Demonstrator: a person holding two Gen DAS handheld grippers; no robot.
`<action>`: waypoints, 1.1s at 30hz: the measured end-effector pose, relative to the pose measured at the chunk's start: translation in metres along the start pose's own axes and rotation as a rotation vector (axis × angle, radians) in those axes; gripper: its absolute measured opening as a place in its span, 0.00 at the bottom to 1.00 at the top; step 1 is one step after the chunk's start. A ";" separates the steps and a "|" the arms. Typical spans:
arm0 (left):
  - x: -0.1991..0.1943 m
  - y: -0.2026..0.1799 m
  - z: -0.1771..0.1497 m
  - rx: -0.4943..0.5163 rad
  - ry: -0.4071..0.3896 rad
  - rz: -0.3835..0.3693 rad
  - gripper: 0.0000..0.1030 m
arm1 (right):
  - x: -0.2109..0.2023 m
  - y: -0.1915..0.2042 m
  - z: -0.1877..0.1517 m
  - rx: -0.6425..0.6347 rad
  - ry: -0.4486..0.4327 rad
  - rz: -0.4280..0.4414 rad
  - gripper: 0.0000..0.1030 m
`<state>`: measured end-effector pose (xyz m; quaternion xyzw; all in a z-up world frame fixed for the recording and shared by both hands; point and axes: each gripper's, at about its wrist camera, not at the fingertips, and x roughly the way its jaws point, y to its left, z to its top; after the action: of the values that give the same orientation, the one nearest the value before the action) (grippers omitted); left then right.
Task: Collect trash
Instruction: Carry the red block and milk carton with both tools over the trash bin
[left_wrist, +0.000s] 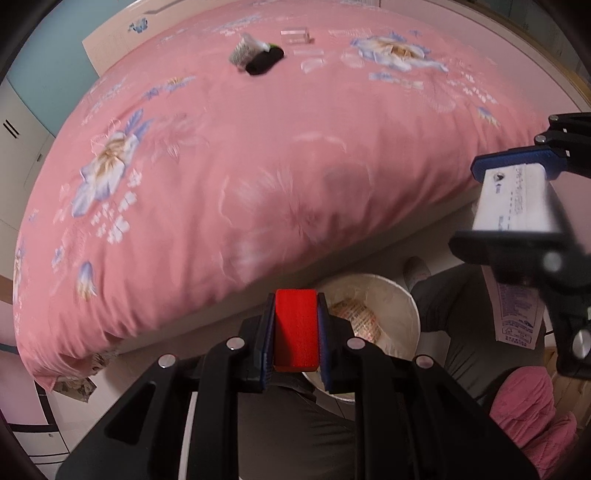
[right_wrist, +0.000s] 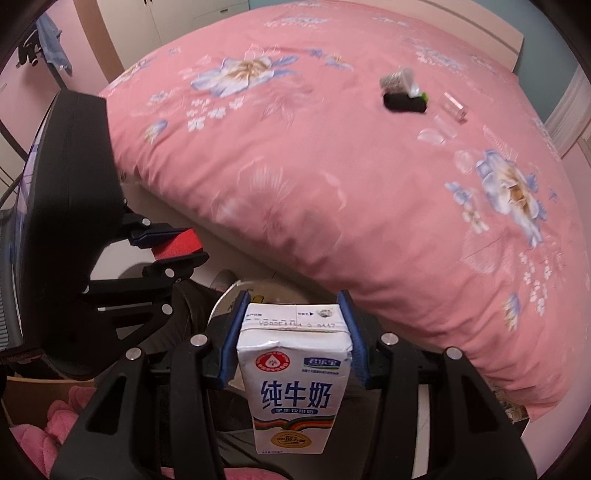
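My left gripper (left_wrist: 296, 332) is shut on a red box (left_wrist: 296, 328) and holds it over a white trash bin (left_wrist: 399, 306) on the floor beside the bed. My right gripper (right_wrist: 293, 334) is shut on a white milk carton (right_wrist: 293, 373) with blue lettering, above the same bin (right_wrist: 225, 299). The carton also shows in the left wrist view (left_wrist: 513, 199). The red box shows in the right wrist view (right_wrist: 177, 245). On the bed lie a crumpled wrapper (left_wrist: 245, 48), a black object (left_wrist: 266, 61) and clear plastic pieces (left_wrist: 295, 37).
A pink floral quilt (left_wrist: 240, 166) covers the bed and hangs over its edge. The bin holds a printed wrapper (left_wrist: 358, 317). The person's grey trousers (left_wrist: 288, 435) and a pink cushion (left_wrist: 532, 417) are below. A wardrobe (left_wrist: 22, 147) stands at left.
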<state>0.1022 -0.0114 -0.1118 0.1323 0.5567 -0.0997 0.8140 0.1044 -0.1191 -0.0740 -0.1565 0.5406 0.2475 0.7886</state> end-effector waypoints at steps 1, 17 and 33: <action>0.005 -0.001 -0.002 -0.001 0.009 -0.002 0.22 | 0.005 0.001 -0.002 -0.001 0.010 0.003 0.48; 0.062 -0.008 -0.030 -0.019 0.122 -0.038 0.22 | 0.064 0.006 -0.031 -0.002 0.118 0.047 0.48; 0.124 -0.017 -0.050 -0.030 0.242 -0.077 0.22 | 0.128 0.003 -0.048 0.025 0.225 0.096 0.48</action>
<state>0.0981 -0.0134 -0.2467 0.1096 0.6569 -0.1060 0.7384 0.1030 -0.1134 -0.2111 -0.1474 0.6357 0.2592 0.7120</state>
